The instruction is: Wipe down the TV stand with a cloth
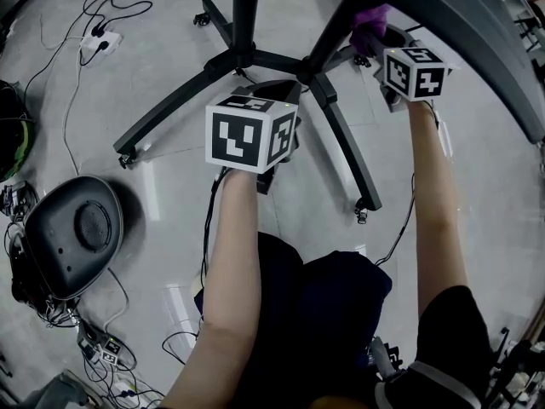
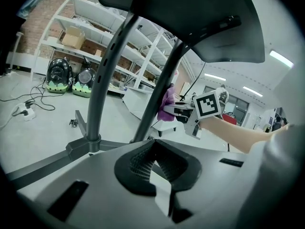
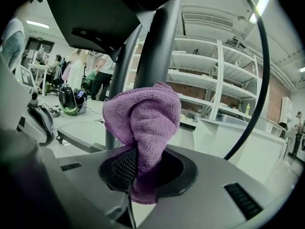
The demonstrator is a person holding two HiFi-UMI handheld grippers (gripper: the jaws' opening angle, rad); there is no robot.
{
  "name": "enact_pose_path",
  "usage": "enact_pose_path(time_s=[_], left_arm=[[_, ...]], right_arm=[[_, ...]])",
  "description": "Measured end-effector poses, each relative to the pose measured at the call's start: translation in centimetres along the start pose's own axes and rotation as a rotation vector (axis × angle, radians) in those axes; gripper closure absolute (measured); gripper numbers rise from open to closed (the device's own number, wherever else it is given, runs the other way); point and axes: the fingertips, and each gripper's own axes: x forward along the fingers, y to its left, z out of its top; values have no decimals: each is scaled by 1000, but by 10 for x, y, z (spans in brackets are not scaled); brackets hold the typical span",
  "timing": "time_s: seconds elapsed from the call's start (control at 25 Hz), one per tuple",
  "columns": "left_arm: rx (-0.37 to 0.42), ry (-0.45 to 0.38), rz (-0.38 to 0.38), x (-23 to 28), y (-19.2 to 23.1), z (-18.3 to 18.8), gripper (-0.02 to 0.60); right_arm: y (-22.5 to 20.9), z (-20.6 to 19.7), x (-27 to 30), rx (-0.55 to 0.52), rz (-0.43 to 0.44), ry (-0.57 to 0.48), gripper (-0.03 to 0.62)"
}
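Presently, a purple cloth (image 3: 143,113) is being pinched between the jaws of the right gripper (image 3: 143,168), with its bunched upper part standing up ahead of the jaws and a short end hanging below them. Directly beyond this gripper, the cloth is being pressed to the slanted right upright (image 3: 159,46) of the TV stand (image 1: 255,58); in the left gripper view the fabric is being shown touching that upright's side.

The left gripper (image 2: 159,168) is being held with its jaws pressed together at the tips and nothing between them. It is being held low over the stand's dark base, near the hub where the legs are joined. Ahead of it the left upright (image 2: 102,85) and the right one are being seen rising to a dark panel overhead. To its right and farther forward, the right gripper's marker cube is being seen on an outstretched forearm.

Well to the left of the left gripper, a dark oval case (image 1: 72,224) and a white power strip (image 1: 98,45) with trailing cables are being seen on the pale floor (image 1: 477,169).
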Motion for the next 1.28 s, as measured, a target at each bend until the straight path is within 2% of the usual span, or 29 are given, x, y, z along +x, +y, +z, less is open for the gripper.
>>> enact_pose_path(time_s=[0.64, 0.8, 1.08, 1.28], left_arm=[[-29, 5, -3, 1, 8, -5, 577], [-31, 13, -7, 3, 9, -7, 577], [-30, 17, -4, 1, 13, -9, 577], [-27, 29, 11, 0, 16, -12, 577]], right_arm=[[31, -109, 47, 142, 31, 148, 499], [41, -136, 58, 130, 26, 212, 499], [52, -166, 69, 156, 22, 276, 499], [55, -173, 69, 155, 23, 289, 499]])
